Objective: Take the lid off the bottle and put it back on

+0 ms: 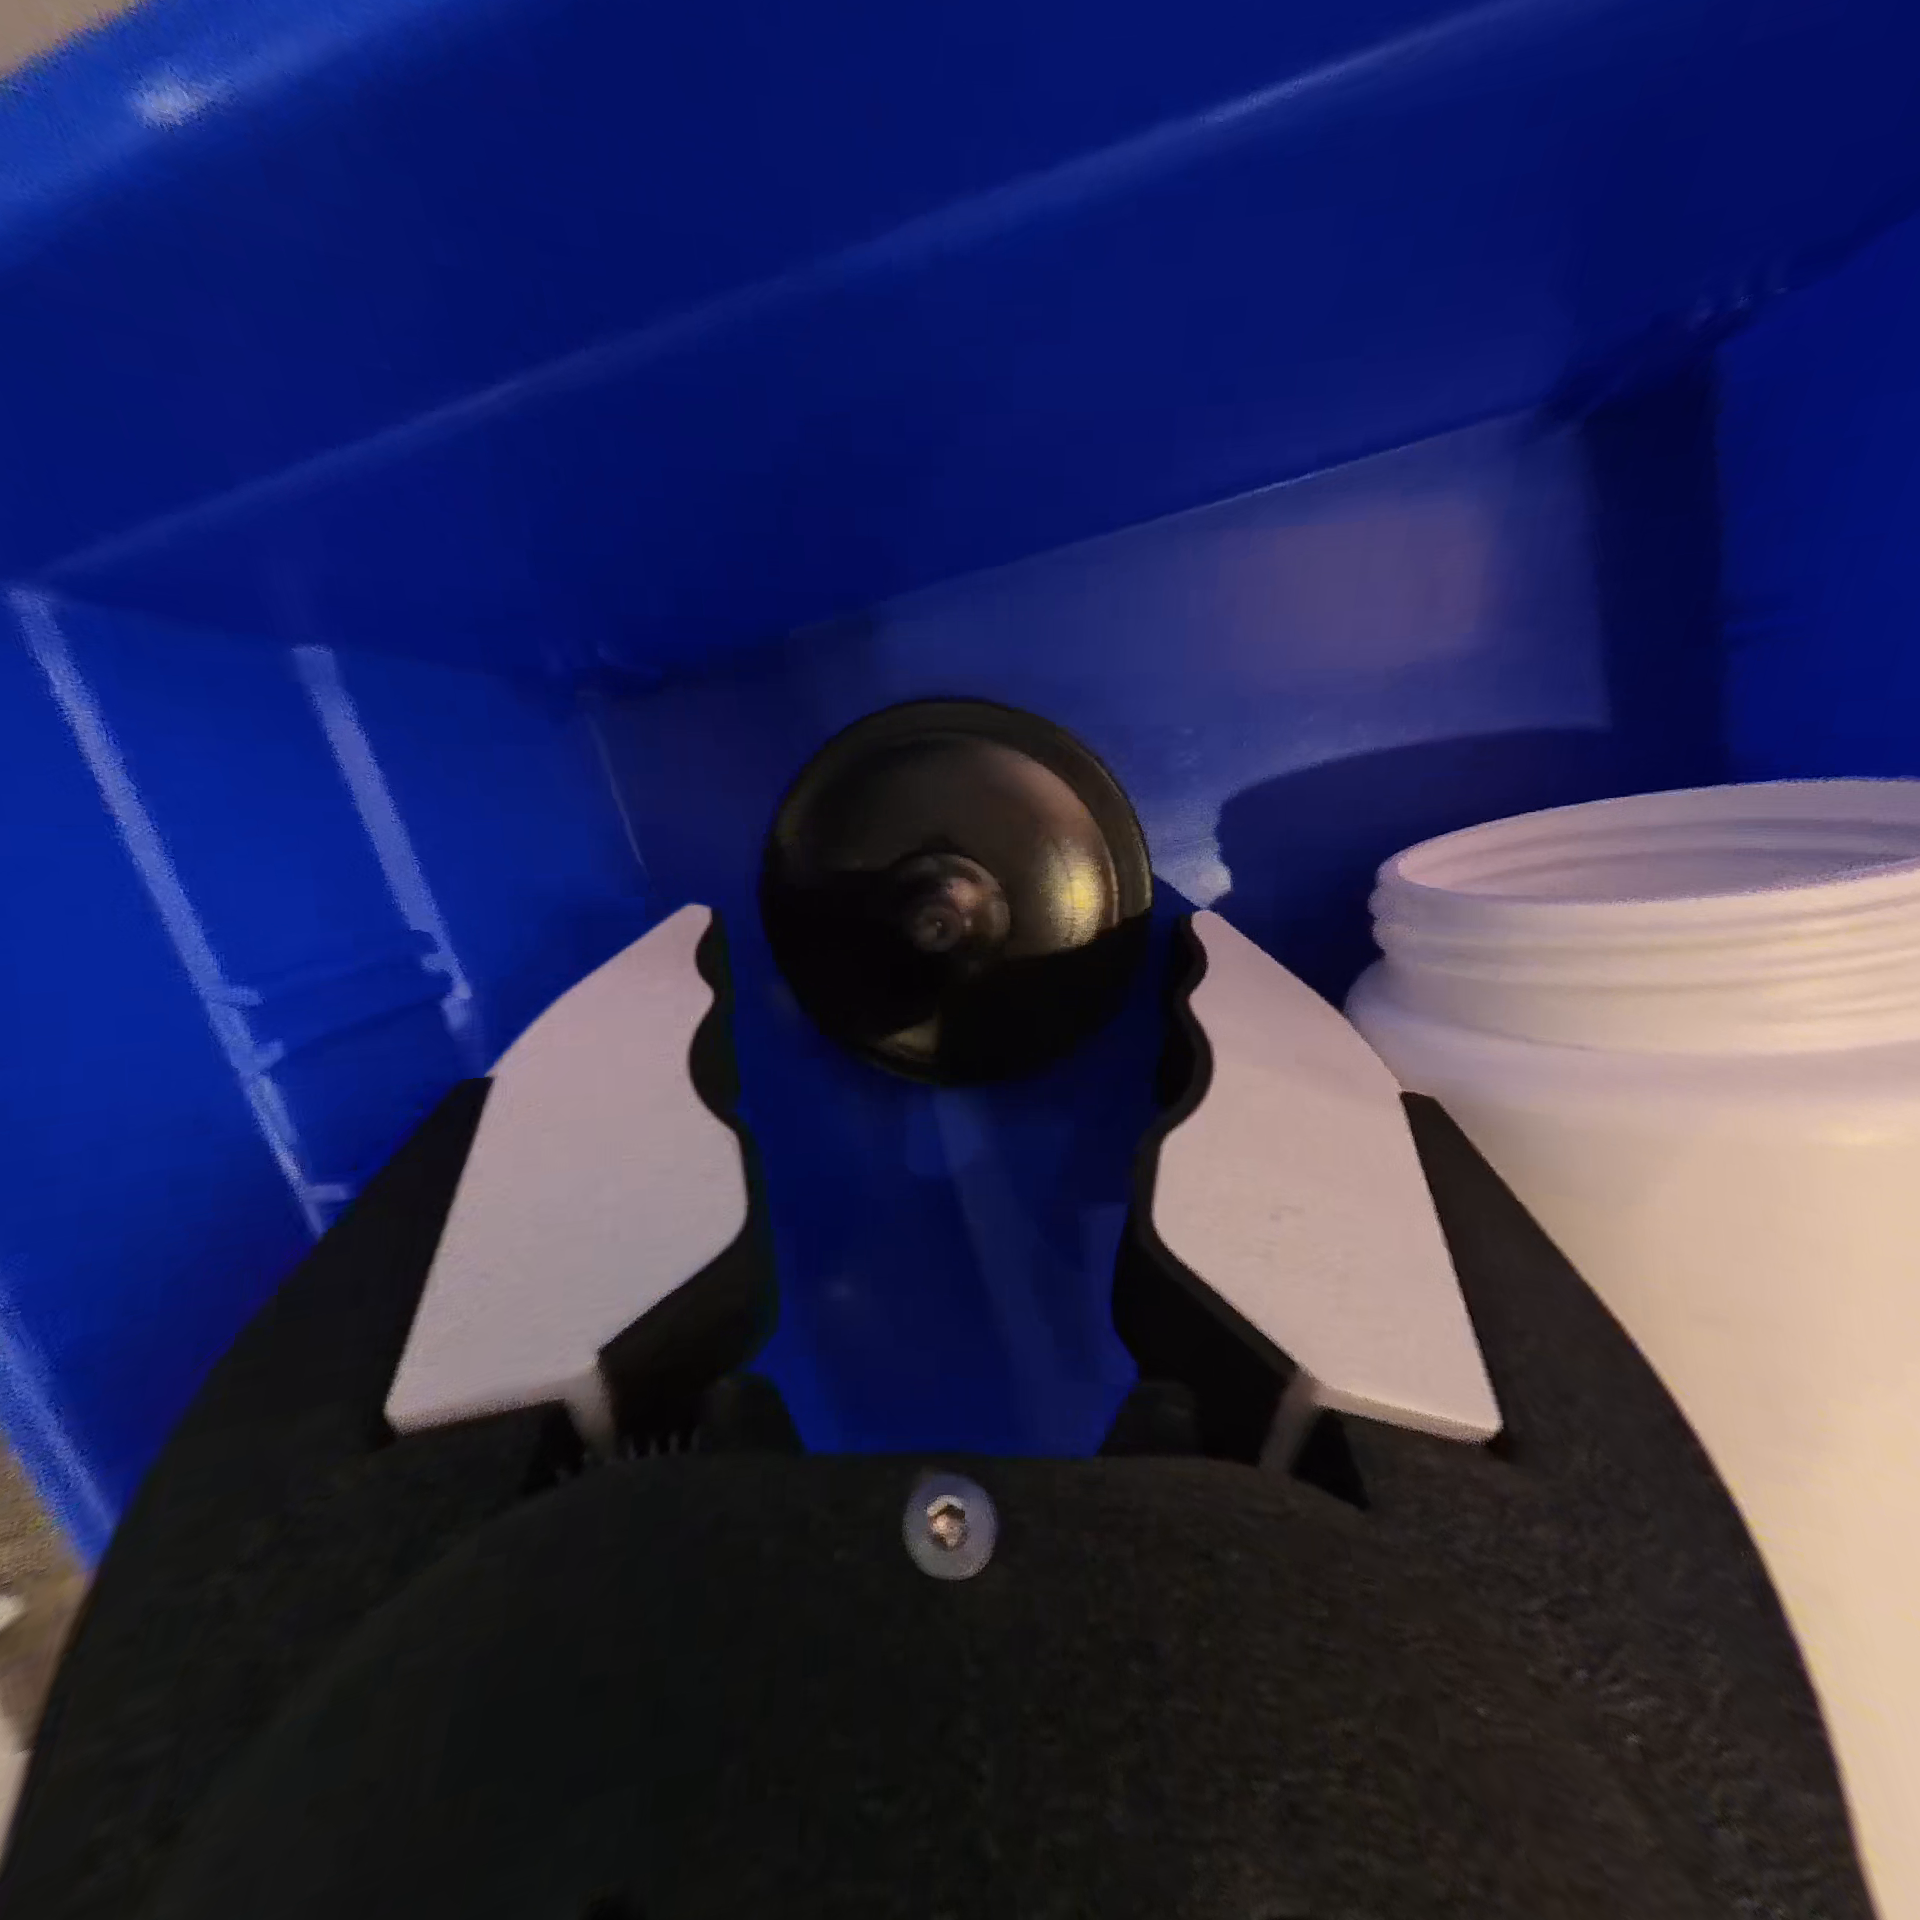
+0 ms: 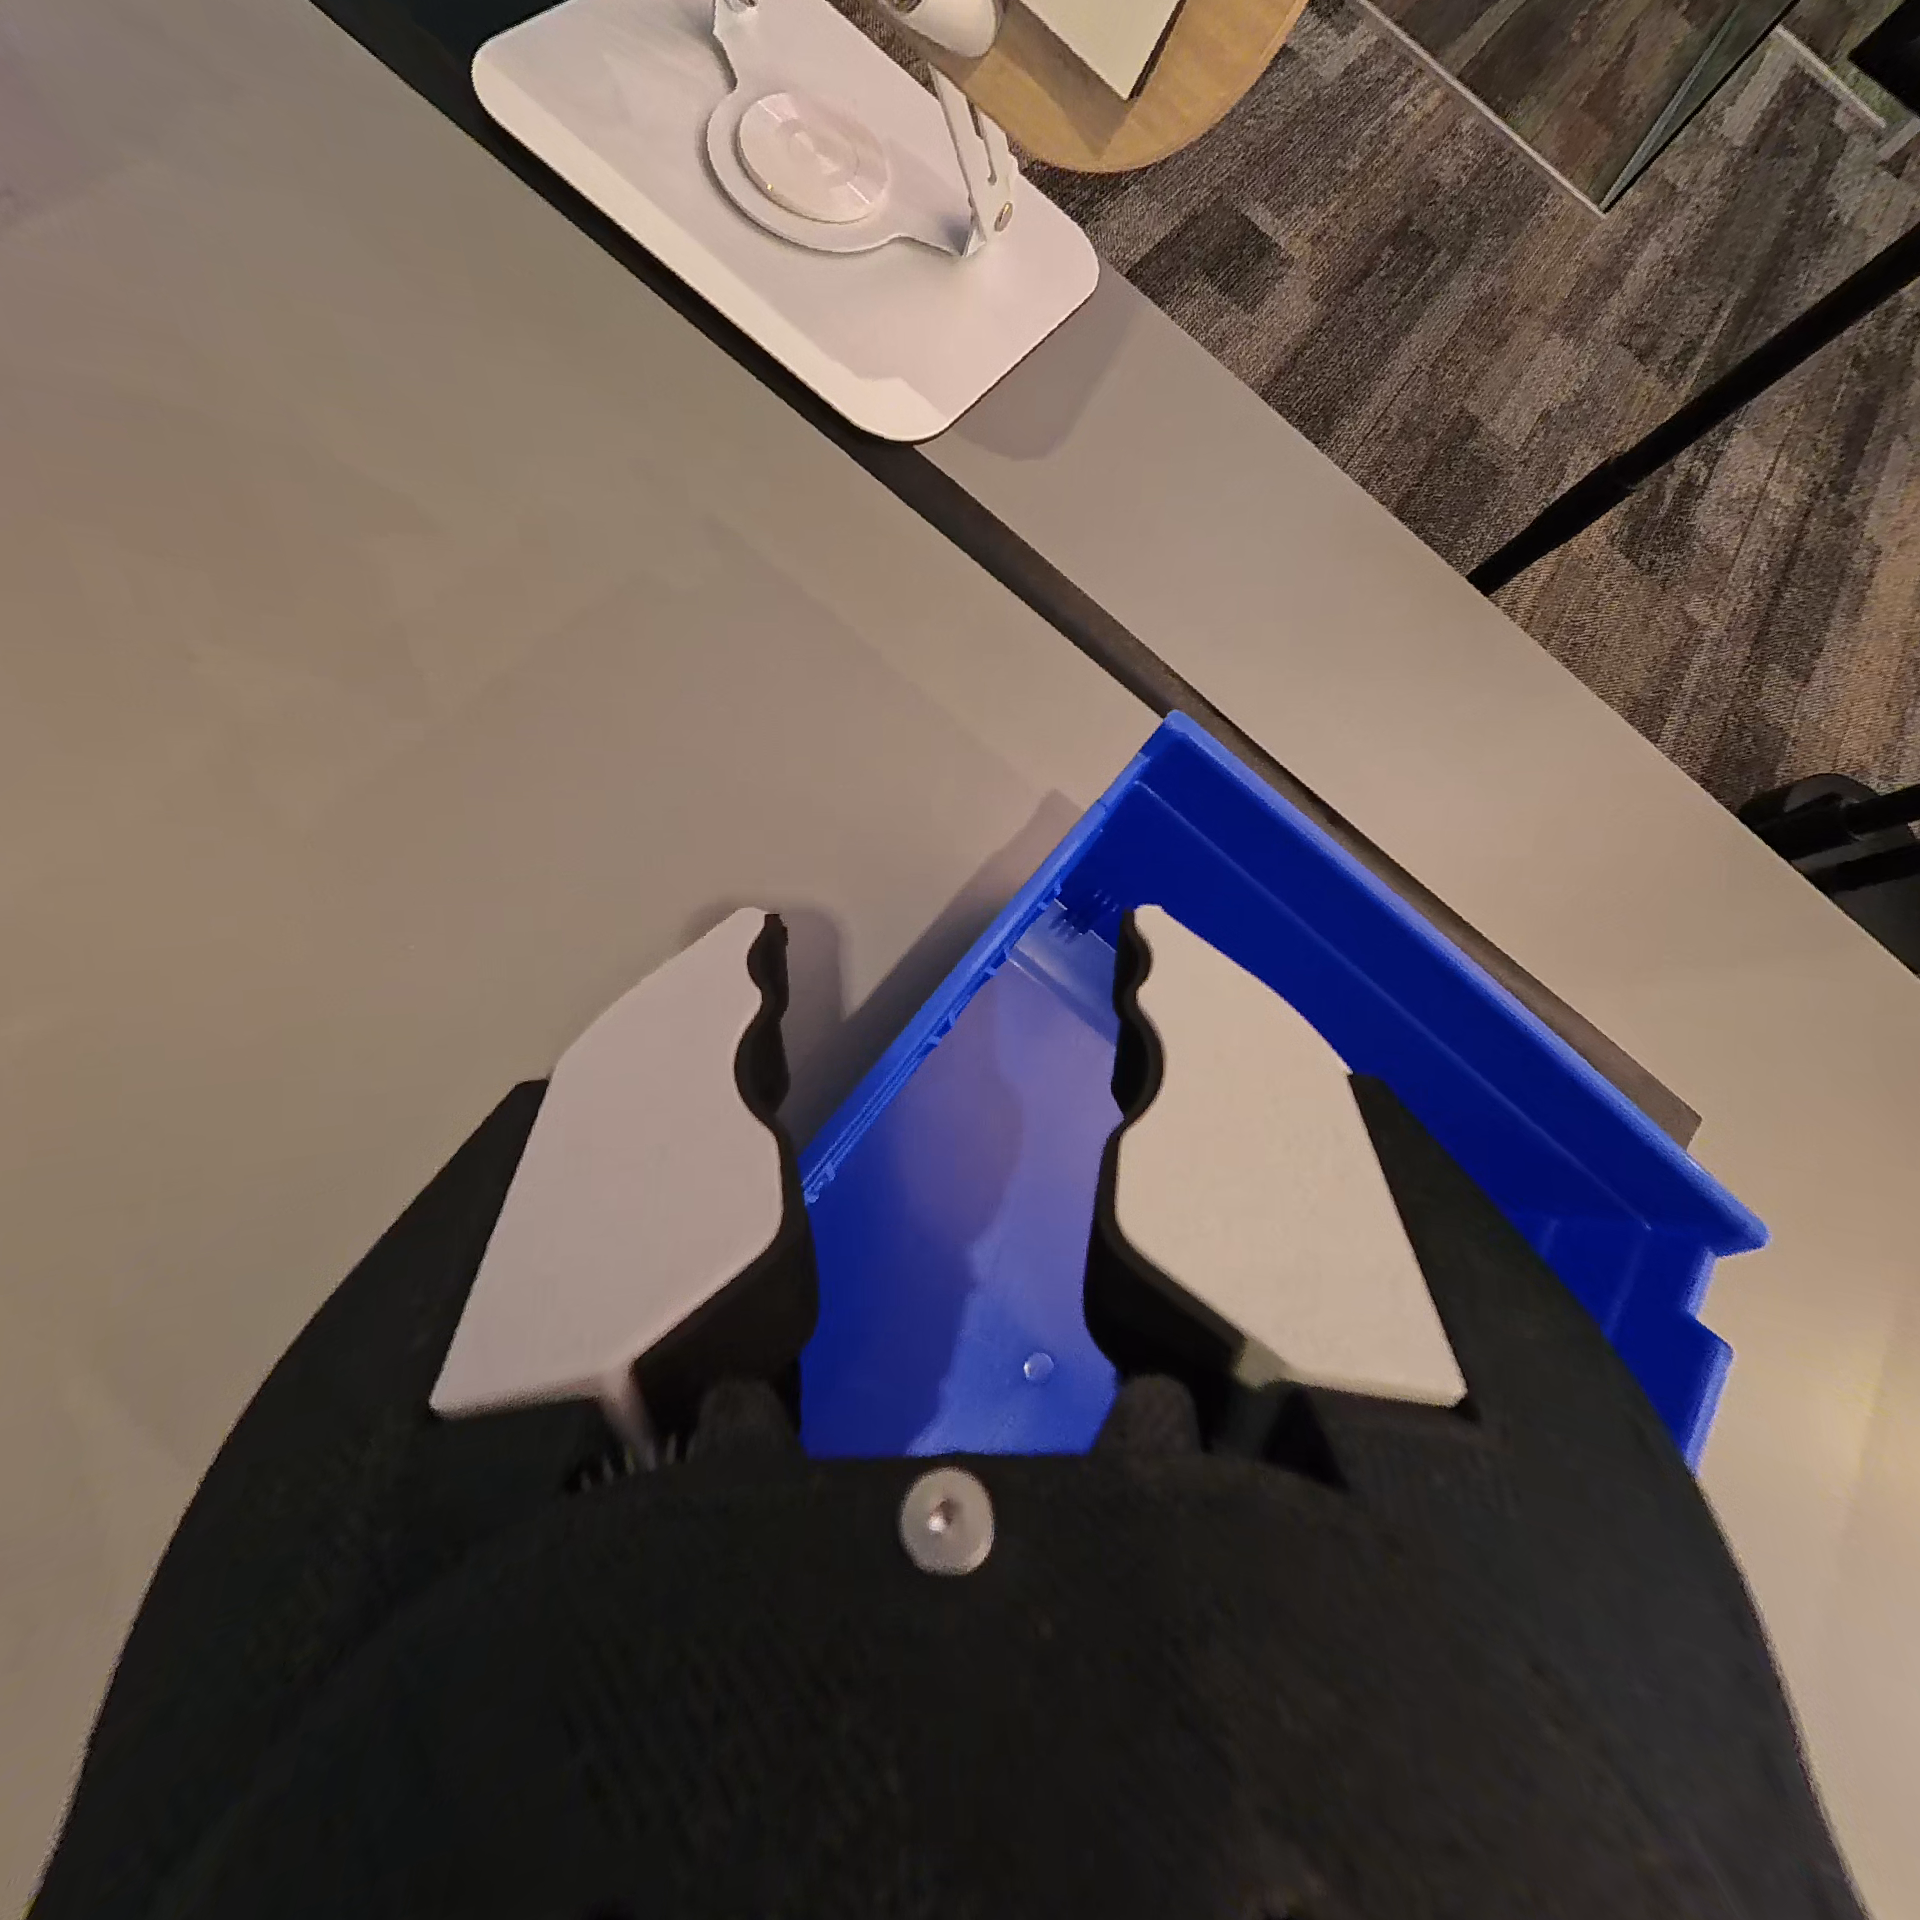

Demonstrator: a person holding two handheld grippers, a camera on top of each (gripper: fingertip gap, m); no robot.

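Where the right wrist view looks down, the grey table (image 2: 436, 582) fills most of the frame, w/ dark patterned floor (image 2: 1558, 312) in the upper right corner. A blue bin (image 2: 1382, 1049) sits on the table at centre right, open side facing the camera. A white flat stand (image 2: 665, 197) w/ a round disc on it lies at the top centre, near the table's far edge. The right gripper (image 2: 951, 920) hangs above the bin's near part, fingers apart, nothing between them; its left fingertip (image 2: 764, 935) shows over bare table, the right one over the bin's inside.

In the left wrist view the bin (image 1: 727, 364) takes up nearly the whole frame, seen from inside. The white bottle (image 1: 1683, 1091) stands upright at the right edge, mid-frame, inside the bin; its threaded neck is bare & the mouth open, so the lid is off. The black lid (image 1: 956, 894) lies at centre frame on the bin floor, close to the back wall, inner side facing the camera, apart from the bottle. The left gripper (image 1: 951, 920) sits just in front of the lid, fingers apart on either side of its lower half; can't tell if they touch it.
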